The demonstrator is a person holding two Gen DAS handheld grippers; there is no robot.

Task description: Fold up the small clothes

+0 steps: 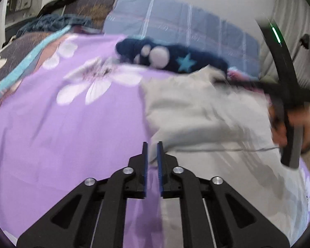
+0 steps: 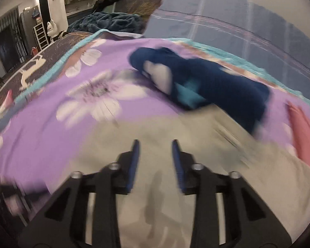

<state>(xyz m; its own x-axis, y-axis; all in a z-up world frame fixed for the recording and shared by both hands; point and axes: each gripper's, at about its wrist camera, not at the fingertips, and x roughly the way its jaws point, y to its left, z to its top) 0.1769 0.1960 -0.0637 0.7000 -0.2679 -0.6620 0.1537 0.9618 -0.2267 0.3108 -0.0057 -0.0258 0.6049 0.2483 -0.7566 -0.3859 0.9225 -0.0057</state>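
- Left view alone shows a hand (image 1: 293,124) gripping the right tool's handle; right view alone shows a pink cloth (image 2: 305,132)
- Grey garment (image 1: 196,111) lies on the purple bedspread (image 1: 51,128); navy garment (image 2: 212,82) just beyond
- Left tool (image 1: 152,144) narrowly parted, empty; right tool (image 2: 155,142) spread, empty, angled down over the grey garment

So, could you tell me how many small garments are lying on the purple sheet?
3: a grey garment nearest the grippers, a navy one beyond it, and a pink one at the right edge; others may be hidden.
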